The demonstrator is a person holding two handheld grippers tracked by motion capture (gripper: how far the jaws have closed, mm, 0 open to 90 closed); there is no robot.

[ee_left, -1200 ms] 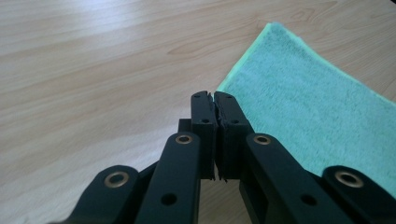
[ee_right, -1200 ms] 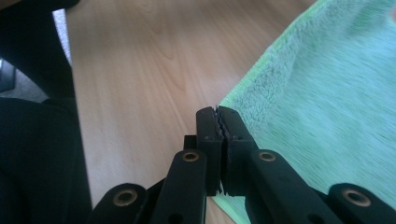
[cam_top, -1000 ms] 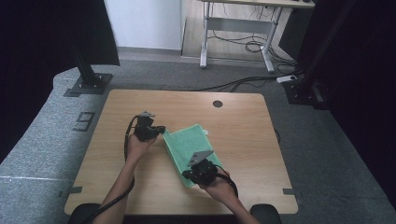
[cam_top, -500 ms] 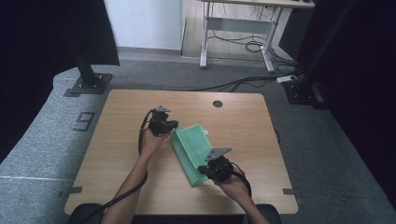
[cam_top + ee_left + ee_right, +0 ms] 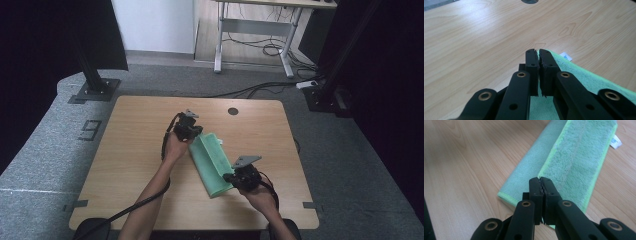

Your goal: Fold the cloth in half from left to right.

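Left gripper pinches green microfibre cloth's 11 o'clock corner; right gripper clamps its 5 o'clock edge on the wooden table.

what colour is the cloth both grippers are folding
The cloth is mint green with a brighter lime-green stitched edge; the right gripper view shows it best.

White "9" marked on the grey floor mat, left of the table
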